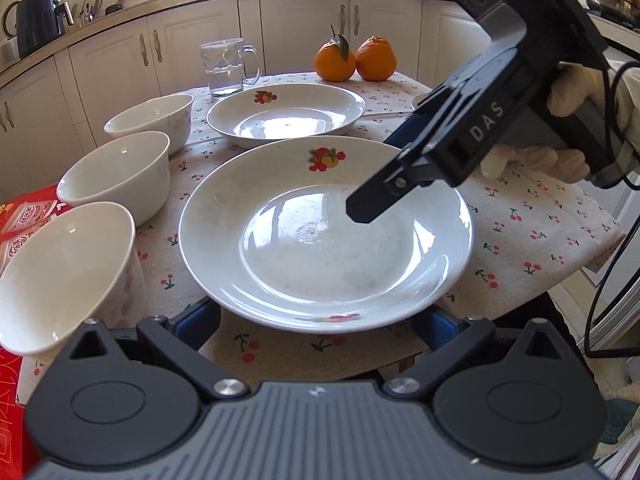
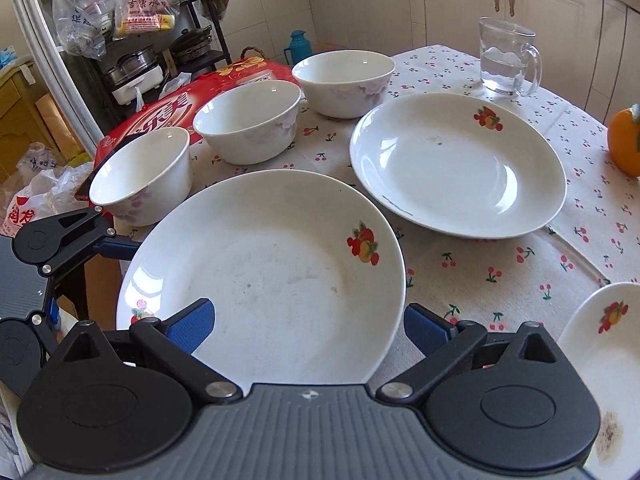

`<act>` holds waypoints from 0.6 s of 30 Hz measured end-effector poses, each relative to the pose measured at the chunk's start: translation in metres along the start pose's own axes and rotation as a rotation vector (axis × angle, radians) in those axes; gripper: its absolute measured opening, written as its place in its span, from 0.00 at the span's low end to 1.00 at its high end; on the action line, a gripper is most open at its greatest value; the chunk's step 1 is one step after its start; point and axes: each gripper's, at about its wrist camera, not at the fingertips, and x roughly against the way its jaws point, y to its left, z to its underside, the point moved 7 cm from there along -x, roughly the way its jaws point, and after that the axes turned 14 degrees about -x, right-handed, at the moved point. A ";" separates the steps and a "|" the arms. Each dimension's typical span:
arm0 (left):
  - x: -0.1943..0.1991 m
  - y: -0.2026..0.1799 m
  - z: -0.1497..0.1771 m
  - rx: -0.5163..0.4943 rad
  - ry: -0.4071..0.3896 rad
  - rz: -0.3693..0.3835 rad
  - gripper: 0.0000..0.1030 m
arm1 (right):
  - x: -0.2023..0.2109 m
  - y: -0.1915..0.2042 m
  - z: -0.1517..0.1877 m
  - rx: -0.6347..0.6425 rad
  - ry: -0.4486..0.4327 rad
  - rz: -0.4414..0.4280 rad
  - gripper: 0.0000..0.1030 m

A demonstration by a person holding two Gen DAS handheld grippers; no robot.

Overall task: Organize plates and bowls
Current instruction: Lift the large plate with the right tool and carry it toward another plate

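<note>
Oranges (image 1: 355, 59) show only in left view; both tongs (image 1: 316, 322) (image 2: 309, 326) spread wide, empty, w/ near plate (image 1: 326, 236) between.

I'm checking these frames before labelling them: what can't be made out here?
- Third plate: right wrist view, cut off by the frame edge and the right gripper body.
- Near plate: left wrist view, its underside and any grip on its rim are hidden by the plate itself; left gripper fingertips covered.
- Red package: behind the bowls, print partly hidden.
- Counter items: left wrist view, too small.
</note>
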 end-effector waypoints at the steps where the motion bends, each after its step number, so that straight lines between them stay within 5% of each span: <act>1: 0.000 0.000 0.000 -0.003 -0.001 0.000 0.98 | -0.002 -0.001 -0.002 0.003 0.007 -0.004 0.97; 18: -0.001 -0.001 -0.002 -0.020 -0.011 0.016 0.98 | -0.025 -0.013 -0.033 -0.013 0.057 -0.107 0.73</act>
